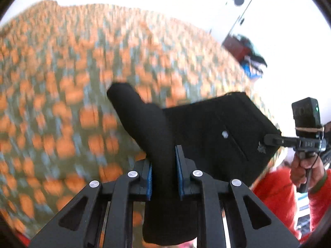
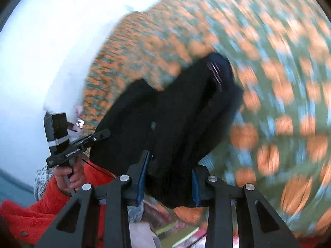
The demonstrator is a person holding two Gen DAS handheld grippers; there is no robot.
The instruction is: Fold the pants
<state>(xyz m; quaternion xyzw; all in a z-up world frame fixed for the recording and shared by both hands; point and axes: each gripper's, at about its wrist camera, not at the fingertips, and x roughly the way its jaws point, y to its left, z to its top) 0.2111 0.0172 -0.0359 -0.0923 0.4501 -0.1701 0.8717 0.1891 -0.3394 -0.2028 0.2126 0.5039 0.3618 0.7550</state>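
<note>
The pants (image 1: 206, 136) hang between the two grippers, above the patterned bedspread (image 1: 51, 103) that spreads beneath and beyond them. The left gripper (image 1: 164, 175) has one bunched part of the fabric between its jaws; the rest stretches off to its right, toward the right gripper (image 1: 269, 140), which grips the far edge. In the right wrist view, the right gripper (image 2: 167, 181) has a thick fold between its jaws, and the left gripper (image 2: 103, 134) sits to its left at the cloth's edge.

I see an orange-flowered bedspread (image 1: 62, 86) filling most of my left wrist view, blurred. Beyond its far right edge a dark red box (image 1: 235, 46) with blue and black clutter stands against the white wall (image 1: 289, 41).
</note>
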